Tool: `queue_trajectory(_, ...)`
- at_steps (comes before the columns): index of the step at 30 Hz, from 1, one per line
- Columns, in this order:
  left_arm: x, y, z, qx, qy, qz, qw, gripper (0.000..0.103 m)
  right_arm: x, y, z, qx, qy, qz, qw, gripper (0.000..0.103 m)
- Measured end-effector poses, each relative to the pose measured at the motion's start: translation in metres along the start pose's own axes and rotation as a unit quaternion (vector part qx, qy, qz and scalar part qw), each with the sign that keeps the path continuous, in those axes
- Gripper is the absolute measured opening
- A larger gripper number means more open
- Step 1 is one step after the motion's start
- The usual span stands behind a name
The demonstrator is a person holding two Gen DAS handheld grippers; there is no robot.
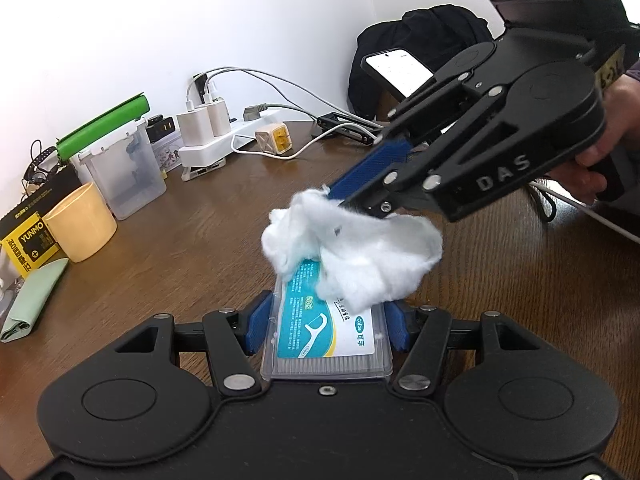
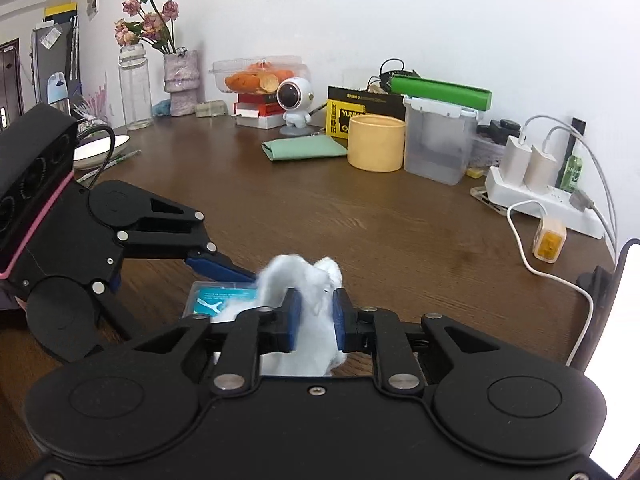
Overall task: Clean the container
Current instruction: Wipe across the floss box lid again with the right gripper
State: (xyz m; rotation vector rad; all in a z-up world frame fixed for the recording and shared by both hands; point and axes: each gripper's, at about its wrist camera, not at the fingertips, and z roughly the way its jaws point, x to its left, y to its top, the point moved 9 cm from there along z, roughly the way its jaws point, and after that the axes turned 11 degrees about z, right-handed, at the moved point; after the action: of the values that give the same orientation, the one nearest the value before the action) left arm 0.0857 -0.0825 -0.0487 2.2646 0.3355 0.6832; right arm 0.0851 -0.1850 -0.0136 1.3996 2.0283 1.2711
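Gripping a clear floss-pick box (image 1: 326, 344) with teal label, left tongs (image 1: 326, 326) face right tongs (image 2: 316, 314) pinching white cotton (image 1: 360, 248).

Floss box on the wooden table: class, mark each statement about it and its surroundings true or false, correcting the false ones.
1. The left claw is shut on the floss box. True.
2. The right claw is empty. False: it grips a white cotton wad.
3. The wad lies over the box's far end. True.
4. The yellow cup sits on top of the box. False: it stands far back, beside a clear tub.
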Motion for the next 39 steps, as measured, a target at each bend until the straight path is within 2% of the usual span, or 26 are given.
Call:
queue_trajectory(1,0.0,0.0,0.0,0.0,0.001,0.001,1.0,0.058,0.003,0.001,-0.003,-0.005,-0.001,0.0,1.0,0.036)
queue_trajectory(2,-0.001,0.0,-0.001,0.0,0.002,0.002,1.0,0.058,0.004,0.004,-0.008,-0.014,-0.005,0.002,1.0,0.048)
queue_trajectory(4,-0.001,0.0,-0.001,0.0,0.003,0.002,1.0,0.058,0.002,0.011,-0.023,-0.034,-0.005,0.006,0.999,0.061)
queue_trajectory(7,-0.001,0.0,-0.001,0.0,0.001,0.0,1.0,0.058,0.001,0.017,-0.035,-0.046,0.019,0.037,0.998,0.066)
queue_trajectory(9,-0.001,-0.001,-0.002,0.0,0.001,0.001,1.0,0.058,0.003,0.012,-0.029,-0.035,0.029,0.046,0.998,0.067)
queue_trajectory(11,-0.001,-0.001,-0.002,-0.001,0.003,0.004,1.0,0.058,0.003,0.009,-0.024,-0.028,0.029,0.046,0.998,0.062)
queue_trajectory(12,-0.002,-0.001,-0.003,-0.001,0.004,0.005,1.0,0.058,0.003,0.008,-0.022,-0.025,0.027,0.044,0.998,0.043)
queue_trajectory(13,-0.002,-0.001,-0.003,-0.001,0.004,0.005,1.0,0.058,0.004,0.007,-0.02,-0.023,0.026,0.043,0.998,0.031)
queue_trajectory(14,-0.002,0.0,-0.003,-0.001,0.003,0.005,1.0,0.058,0.004,0.006,-0.018,-0.02,0.025,0.042,0.999,0.023)
queue_trajectory(16,-0.002,0.0,-0.003,-0.002,0.001,0.005,1.0,0.058,0.004,0.004,-0.015,-0.015,0.022,0.04,0.999,0.014)
queue_trajectory(17,-0.002,0.0,-0.003,-0.002,-0.001,0.004,1.0,0.058,0.004,0.003,-0.013,-0.013,0.021,0.039,0.999,0.006)
queue_trajectory(30,-0.002,-0.001,-0.004,-0.002,-0.007,0.001,1.0,0.058,0.005,-0.009,0.007,0.021,0.006,0.023,0.999,0.008)
queue_trajectory(34,-0.001,-0.001,-0.003,-0.002,-0.01,-0.002,0.9999,0.058,0.027,-0.016,-0.001,0.04,0.051,0.008,0.998,0.008)
queue_trajectory(39,-0.002,0.0,-0.003,-0.001,-0.008,-0.002,1.0,0.058,0.016,-0.009,0.008,0.028,0.02,0.005,0.999,0.009)
